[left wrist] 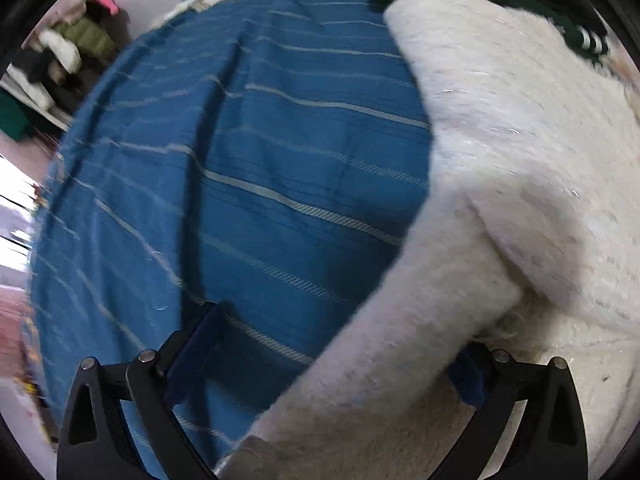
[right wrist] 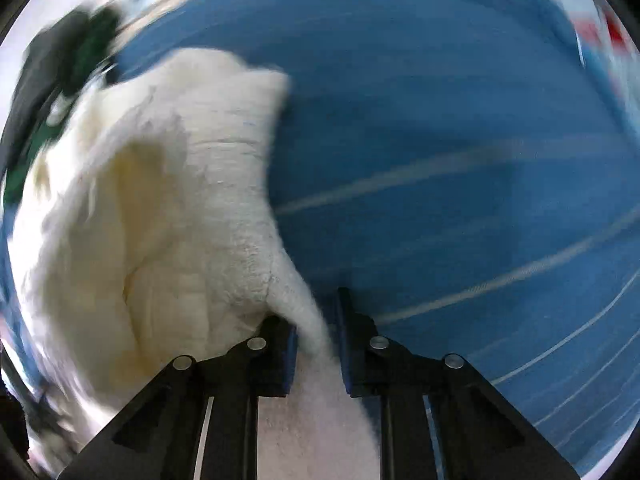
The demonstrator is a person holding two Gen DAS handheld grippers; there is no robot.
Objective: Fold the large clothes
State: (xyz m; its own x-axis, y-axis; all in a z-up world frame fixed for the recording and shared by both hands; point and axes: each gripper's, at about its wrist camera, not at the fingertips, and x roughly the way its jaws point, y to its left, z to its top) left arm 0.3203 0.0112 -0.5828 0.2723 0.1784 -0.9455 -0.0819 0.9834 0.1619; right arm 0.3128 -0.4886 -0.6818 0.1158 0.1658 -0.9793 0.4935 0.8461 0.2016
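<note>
To drag a fold, the right gripper (right wrist: 316,344) pinches the white fleece garment (right wrist: 160,200) at six o'clock, while the left gripper (left wrist: 332,352) is spread wide.

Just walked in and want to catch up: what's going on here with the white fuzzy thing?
A person with two handheld grippers is folding a white fleece garment on a blue striped bedspread. The right gripper is pinched on a fold of the fleece. The left gripper is wide open, with a sleeve-like part lying across the gap between its fingers. The right view is motion-blurred.
</note>
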